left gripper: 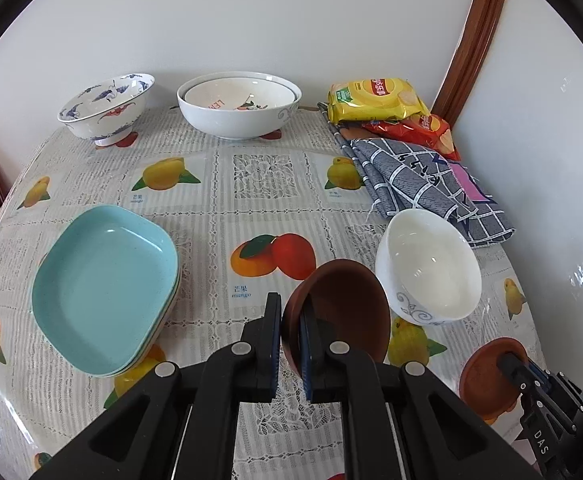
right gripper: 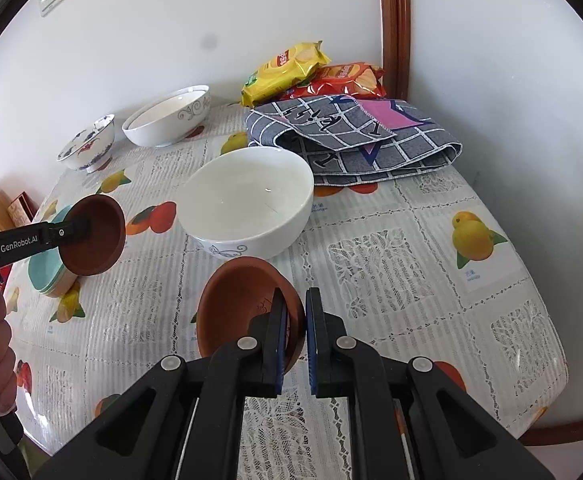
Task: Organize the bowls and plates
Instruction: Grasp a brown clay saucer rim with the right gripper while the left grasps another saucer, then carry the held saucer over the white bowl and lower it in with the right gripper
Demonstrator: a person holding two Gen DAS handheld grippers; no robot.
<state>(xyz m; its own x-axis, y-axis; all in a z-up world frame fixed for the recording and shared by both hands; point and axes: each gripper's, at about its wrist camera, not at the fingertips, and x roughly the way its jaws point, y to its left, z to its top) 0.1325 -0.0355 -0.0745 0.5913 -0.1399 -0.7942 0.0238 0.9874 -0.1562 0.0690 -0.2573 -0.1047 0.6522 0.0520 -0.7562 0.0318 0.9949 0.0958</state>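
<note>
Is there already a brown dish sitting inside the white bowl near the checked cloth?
No: in the right wrist view the white bowl is empty, and both brown dishes are held in the grippers outside it.

A yellow chip bag (left gripper: 375,100) lies at the back of the table (left gripper: 251,184), with a red chip bag (left gripper: 423,130) just beside it. A folded grey checked cloth (left gripper: 423,188) sits in front of the bags, touching them. The table has a tablecloth with fruit pictures (right gripper: 471,236), and a white wall (left gripper: 251,20) stands behind it.
</note>
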